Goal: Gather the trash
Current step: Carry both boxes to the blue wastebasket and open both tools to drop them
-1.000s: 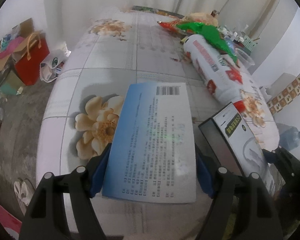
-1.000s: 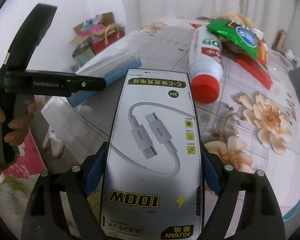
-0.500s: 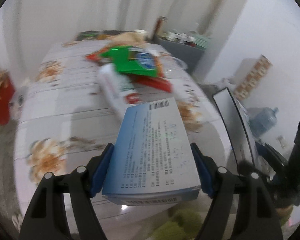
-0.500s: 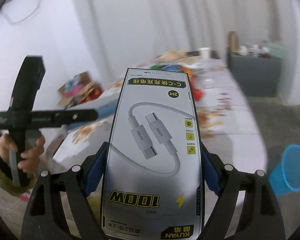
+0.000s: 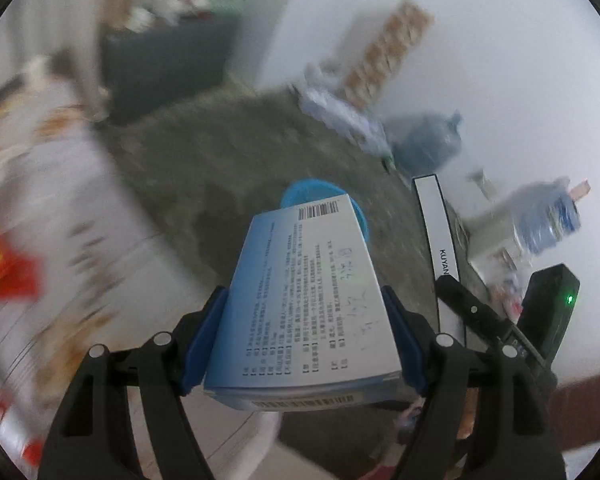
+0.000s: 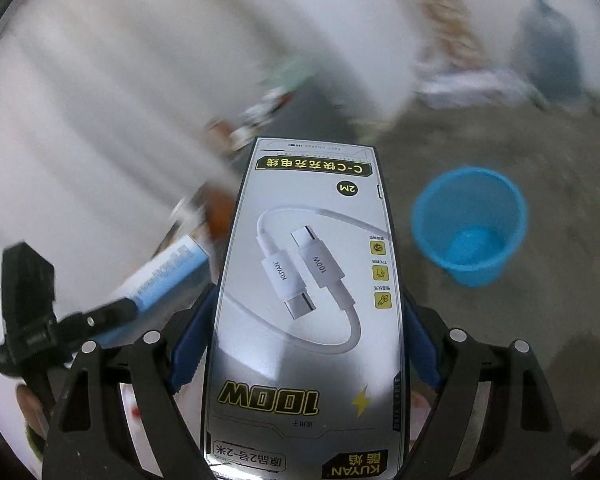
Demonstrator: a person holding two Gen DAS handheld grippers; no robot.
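Observation:
My left gripper [image 5: 304, 340] is shut on a blue-and-white printed box [image 5: 308, 280], its blue pads pressing both long sides. In the right wrist view, my right gripper [image 6: 306, 340] is shut on a grey charging-cable box [image 6: 312, 280]. A blue plastic bin [image 6: 468, 220] stands empty on the grey floor, ahead and to the right of the cable box. In the left wrist view the bin [image 5: 312, 190] is mostly hidden behind the printed box. The cable box's white edge [image 5: 438, 248] shows at the right there. The left gripper [image 6: 32, 320] with its box [image 6: 168, 276] appears at the left in the right wrist view.
The table with the floral cloth [image 5: 40, 220] is blurred at the left. A dark cabinet [image 5: 160, 64] stands by the far wall. Two water jugs [image 5: 428, 144] [image 5: 548, 220] and a white pack [image 5: 340, 108] sit along the wall beyond the bin.
Both grippers have swung away from the table toward the floor, each keeping its box. The blue bin has come into the middle of both views.

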